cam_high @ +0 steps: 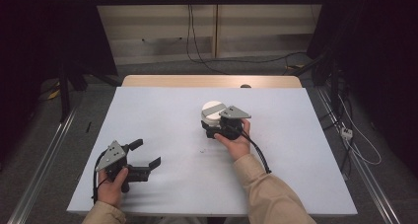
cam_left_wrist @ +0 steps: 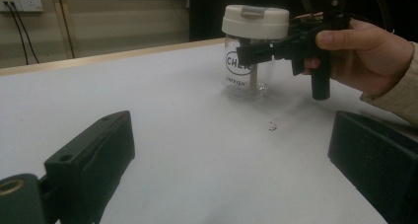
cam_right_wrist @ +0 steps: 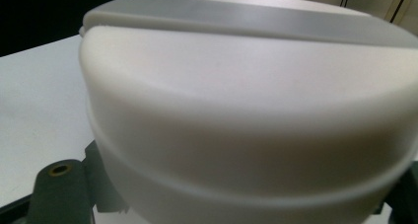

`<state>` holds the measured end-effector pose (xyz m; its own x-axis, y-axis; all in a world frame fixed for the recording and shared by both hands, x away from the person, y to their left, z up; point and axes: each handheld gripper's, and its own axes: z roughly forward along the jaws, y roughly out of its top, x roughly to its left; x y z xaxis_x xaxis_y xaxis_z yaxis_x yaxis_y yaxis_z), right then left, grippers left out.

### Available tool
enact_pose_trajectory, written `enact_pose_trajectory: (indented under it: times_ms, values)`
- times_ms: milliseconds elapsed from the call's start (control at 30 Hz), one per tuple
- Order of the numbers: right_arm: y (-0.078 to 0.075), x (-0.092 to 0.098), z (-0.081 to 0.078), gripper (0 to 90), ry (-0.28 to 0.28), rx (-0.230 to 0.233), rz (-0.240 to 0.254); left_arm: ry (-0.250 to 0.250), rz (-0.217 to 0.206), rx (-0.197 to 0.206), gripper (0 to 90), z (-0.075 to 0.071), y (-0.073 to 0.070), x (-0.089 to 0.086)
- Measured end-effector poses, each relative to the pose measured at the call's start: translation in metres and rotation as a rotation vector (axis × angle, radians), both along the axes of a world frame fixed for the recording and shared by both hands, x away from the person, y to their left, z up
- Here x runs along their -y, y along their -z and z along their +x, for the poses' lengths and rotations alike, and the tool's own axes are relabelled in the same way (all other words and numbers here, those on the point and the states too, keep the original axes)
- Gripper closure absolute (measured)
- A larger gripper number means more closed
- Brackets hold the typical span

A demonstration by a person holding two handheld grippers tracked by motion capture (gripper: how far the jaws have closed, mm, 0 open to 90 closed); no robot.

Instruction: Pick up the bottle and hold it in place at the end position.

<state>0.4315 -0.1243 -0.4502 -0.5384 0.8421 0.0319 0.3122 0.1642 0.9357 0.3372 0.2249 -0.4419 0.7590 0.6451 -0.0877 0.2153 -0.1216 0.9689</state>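
Now my right gripper [cam_high: 215,127] is closed around the clear jar [cam_left_wrist: 245,71], just under its white lid [cam_right_wrist: 246,105]. The jar stands near the middle of the white table [cam_high: 162,115]. My left gripper [cam_high: 146,153] is wide apart, holding nothing.

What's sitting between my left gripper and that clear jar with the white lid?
Nothing visible. The left gripper is open over bare white table, and only a tiny speck lies on the way to the jar. The right gripper already sits at the jar's far side.
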Motion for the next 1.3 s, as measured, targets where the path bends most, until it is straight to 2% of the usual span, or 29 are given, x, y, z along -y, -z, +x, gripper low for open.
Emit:
enact_pose_trajectory:
  times_ms: [167,800,1033,1267,1300]
  values:
    - [0.002,0.000,0.001,18.1,0.000,-0.003,-0.007,-0.006,-0.011,0.000,3.5,0.000,0.000,0.000]
    - [0.005,0.001,0.001,18.3,-0.018,0.015,-0.036,-0.001,-0.007,-0.008,3.4,0.001,-0.003,0.007]
    - [0.006,0.002,-0.001,18.3,-0.025,0.016,-0.035,0.001,-0.021,-0.011,3.4,0.006,-0.008,0.012]
    - [0.005,0.003,-0.001,18.4,-0.035,0.016,-0.039,-0.005,-0.043,-0.041,3.5,0.016,-0.012,0.024]
    - [0.005,0.003,-0.001,18.4,-0.034,0.014,-0.039,0.003,-0.032,-0.041,3.7,0.017,-0.012,0.026]
